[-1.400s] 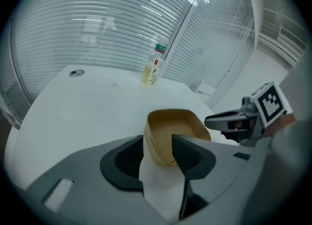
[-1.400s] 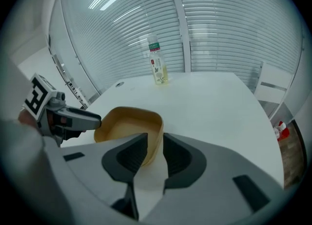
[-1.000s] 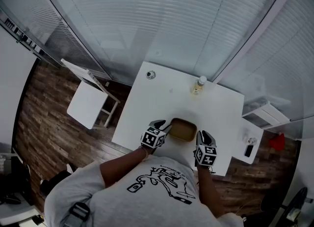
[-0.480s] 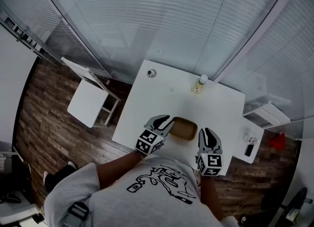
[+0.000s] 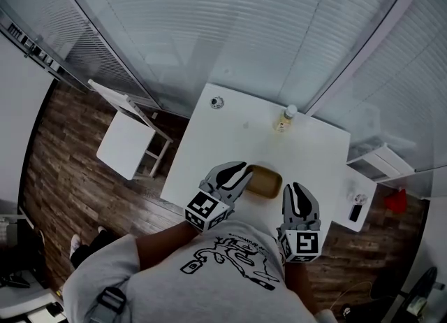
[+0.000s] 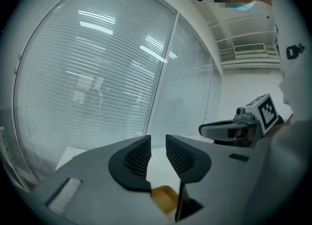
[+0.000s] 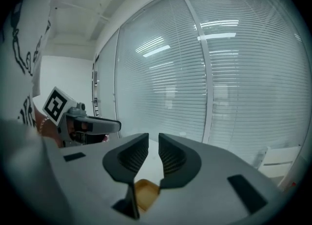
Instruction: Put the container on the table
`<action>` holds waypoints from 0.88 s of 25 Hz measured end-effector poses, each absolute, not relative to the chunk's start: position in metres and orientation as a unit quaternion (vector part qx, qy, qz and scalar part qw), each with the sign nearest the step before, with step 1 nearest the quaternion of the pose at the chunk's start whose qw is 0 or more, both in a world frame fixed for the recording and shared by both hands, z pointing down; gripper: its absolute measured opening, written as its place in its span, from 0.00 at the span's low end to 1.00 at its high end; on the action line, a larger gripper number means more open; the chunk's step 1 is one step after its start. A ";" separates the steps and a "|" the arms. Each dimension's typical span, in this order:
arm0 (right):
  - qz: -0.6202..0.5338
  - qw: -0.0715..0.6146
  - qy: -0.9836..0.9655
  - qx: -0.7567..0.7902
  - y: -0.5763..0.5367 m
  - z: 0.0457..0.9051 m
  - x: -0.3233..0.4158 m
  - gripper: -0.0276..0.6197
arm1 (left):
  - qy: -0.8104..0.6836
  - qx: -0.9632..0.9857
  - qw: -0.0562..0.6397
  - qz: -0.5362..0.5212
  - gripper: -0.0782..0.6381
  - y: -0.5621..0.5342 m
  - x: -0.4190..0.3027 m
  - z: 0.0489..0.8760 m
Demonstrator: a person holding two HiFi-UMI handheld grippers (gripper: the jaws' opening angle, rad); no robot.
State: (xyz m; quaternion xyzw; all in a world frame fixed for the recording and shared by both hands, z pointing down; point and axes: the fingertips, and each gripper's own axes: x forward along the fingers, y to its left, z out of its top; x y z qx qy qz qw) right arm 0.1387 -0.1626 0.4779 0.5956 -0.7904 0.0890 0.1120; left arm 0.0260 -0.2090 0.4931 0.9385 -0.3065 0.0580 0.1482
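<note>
Head view has the tan container (image 5: 264, 182) sitting on the white surface (image 5: 230, 133) near your edge, between your left gripper (image 5: 239, 173) and right gripper (image 5: 296, 191). Both gripper views show your fingers (image 6: 134, 158) a narrow gap apart with nothing between them, and the container peeks out below. A bottle (image 5: 284, 119) stands at the far edge.

container (image 6: 163, 198) mostly hidden, bottle (image 5: 284, 120) label illegible
</note>
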 end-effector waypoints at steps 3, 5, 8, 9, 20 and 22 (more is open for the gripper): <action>0.083 0.103 -0.793 0.594 -0.160 0.465 0.134 0.13 | -0.303 0.941 0.141 0.044 0.24 -0.204 0.026 0.480; 0.082 0.095 -0.795 0.593 -0.160 0.459 0.132 0.13 | -0.301 0.943 0.135 0.041 0.24 -0.202 0.026 0.475; 0.078 0.089 -0.796 0.593 -0.160 0.451 0.129 0.12 | -0.299 0.945 0.124 0.042 0.24 -0.200 0.026 0.471; 0.077 0.089 -0.796 0.593 -0.160 0.450 0.129 0.12 | -0.299 0.945 0.123 0.042 0.24 -0.200 0.026 0.470; 0.074 0.086 -0.797 0.593 -0.158 0.448 0.128 0.12 | -0.298 0.947 0.115 0.042 0.24 -0.198 0.027 0.468; 0.072 0.087 -0.797 0.593 -0.158 0.445 0.127 0.12 | -0.297 0.947 0.118 0.044 0.24 -0.197 0.027 0.468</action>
